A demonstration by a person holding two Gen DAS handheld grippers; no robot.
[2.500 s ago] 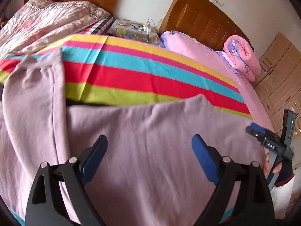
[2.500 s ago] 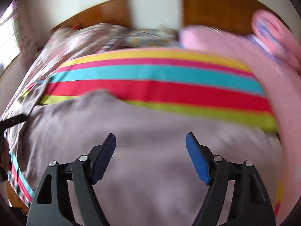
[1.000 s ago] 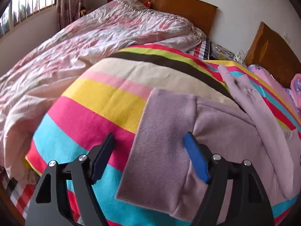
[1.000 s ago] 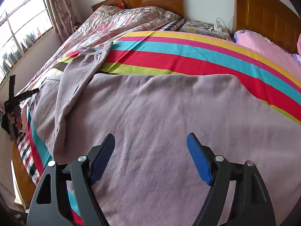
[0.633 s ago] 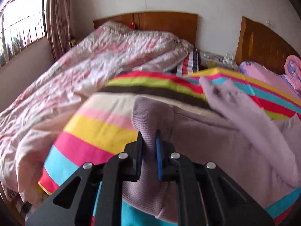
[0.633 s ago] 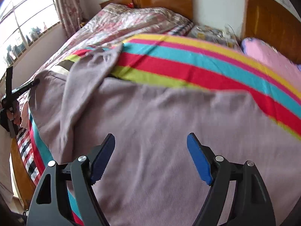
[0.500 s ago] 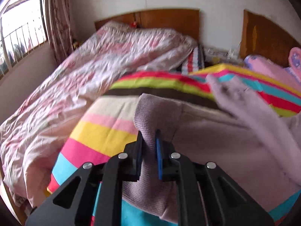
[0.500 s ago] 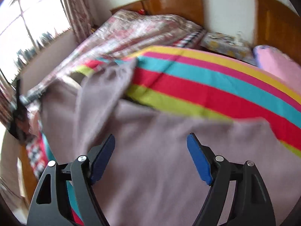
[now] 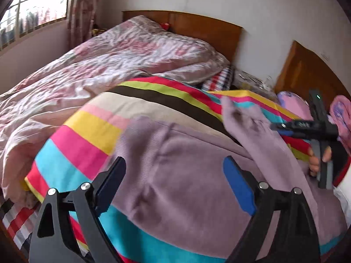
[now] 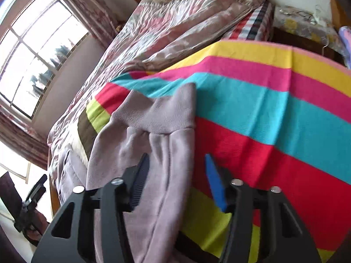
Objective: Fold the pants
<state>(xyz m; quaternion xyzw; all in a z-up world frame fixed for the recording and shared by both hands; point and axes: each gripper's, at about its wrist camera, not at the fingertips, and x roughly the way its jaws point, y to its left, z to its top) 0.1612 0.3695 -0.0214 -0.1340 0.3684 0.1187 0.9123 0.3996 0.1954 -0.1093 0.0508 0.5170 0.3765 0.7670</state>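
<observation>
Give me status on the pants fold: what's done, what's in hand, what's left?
Done: the pants lie on the striped blanket, one leg laid lengthwise over the rest. In hand: nothing gripped. The left gripper is opening above the waistband; the right gripper is closing around the leg near its cuff. Left: the crosswise folds.

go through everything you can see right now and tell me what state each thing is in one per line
pants: spread flat on the striped blanket, one leg lying across, not yet folded
striped blanket: laid out over the bed
left gripper: opening, nothing held
right gripper: closing around the leg, fingers not yet pressing
quilt: rumpled
</observation>
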